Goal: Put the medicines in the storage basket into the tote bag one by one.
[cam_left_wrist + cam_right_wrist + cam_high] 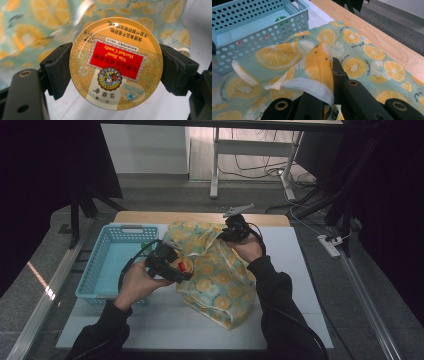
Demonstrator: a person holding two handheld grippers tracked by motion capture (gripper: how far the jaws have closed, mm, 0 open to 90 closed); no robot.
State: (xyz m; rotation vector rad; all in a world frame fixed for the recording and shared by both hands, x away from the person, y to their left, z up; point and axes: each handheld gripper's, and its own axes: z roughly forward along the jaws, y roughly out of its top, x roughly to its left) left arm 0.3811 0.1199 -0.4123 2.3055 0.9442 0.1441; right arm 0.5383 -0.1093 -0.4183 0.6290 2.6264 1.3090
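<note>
The left gripper [176, 268] grips a round yellow candy tin [116, 63] by its rim, one black jaw pressed to each side of it, the lid with its red label facing up toward the gripper's own camera. From above, the tin [185, 266] sits at the tip of that gripper, just over the near edge of the lemon-print cloth bag [220, 280], which lies right beyond the jaws. The blue perforated basket [102, 265] stands on the far side of the left hand [140, 282] from the bag, close beside it on the white table [165, 325]. The right gripper [234, 231] is clenched tight on the bag's rim at its far edge, pinching a fold of printed cloth and the white hem tape [312, 87] between its jaws and holding that edge lifted off the table. Past this gripper's jaws the cloth spreads flat toward the wooden table edge [372, 32].
</note>
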